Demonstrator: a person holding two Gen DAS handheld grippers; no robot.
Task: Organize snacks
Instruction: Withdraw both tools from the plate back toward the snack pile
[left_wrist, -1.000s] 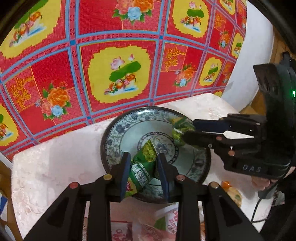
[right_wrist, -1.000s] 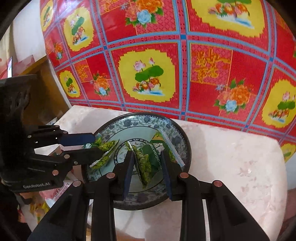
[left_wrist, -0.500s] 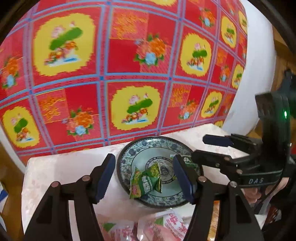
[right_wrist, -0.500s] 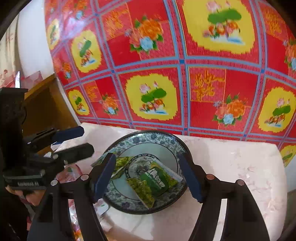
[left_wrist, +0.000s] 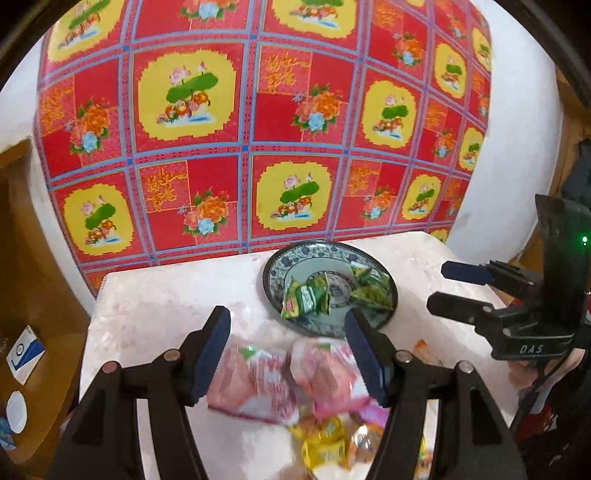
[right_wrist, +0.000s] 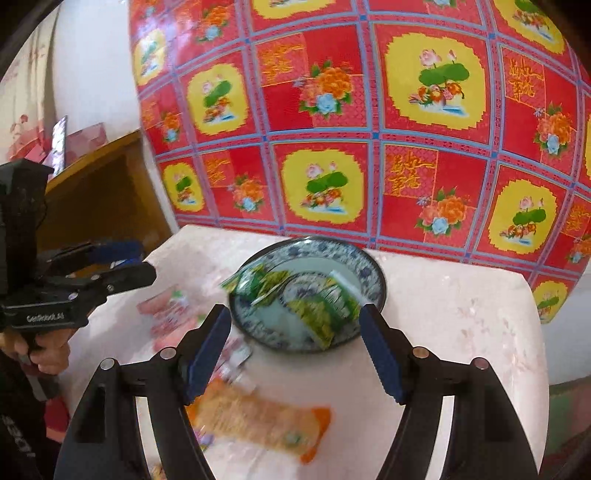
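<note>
A blue-patterned plate (left_wrist: 275, 267) (right_wrist: 373, 264) stands on the pale table and holds several green snack packets (left_wrist: 306, 297) (right_wrist: 321, 306). My left gripper (left_wrist: 288, 354) is open and empty, held above two pink snack packets (left_wrist: 255, 384) near the table's front. My right gripper (right_wrist: 295, 350) is open and empty, short of the plate and above an orange packet (right_wrist: 258, 421). Each gripper shows in the other's view: the right one (left_wrist: 461, 291) at the right, the left one (right_wrist: 125, 264) at the left. Yellow and orange wrapped snacks (left_wrist: 332, 443) lie at the front.
A red and yellow flowered cloth (left_wrist: 258, 129) hangs behind the table. A brown wooden cabinet (left_wrist: 26, 258) stands to the left, also in the right wrist view (right_wrist: 99, 192). The table's left part (left_wrist: 155, 302) is bare pale cloth.
Both grippers let go of their green packets onto the plate, opened wide, and drew back and up from the plate toward the table's front.
</note>
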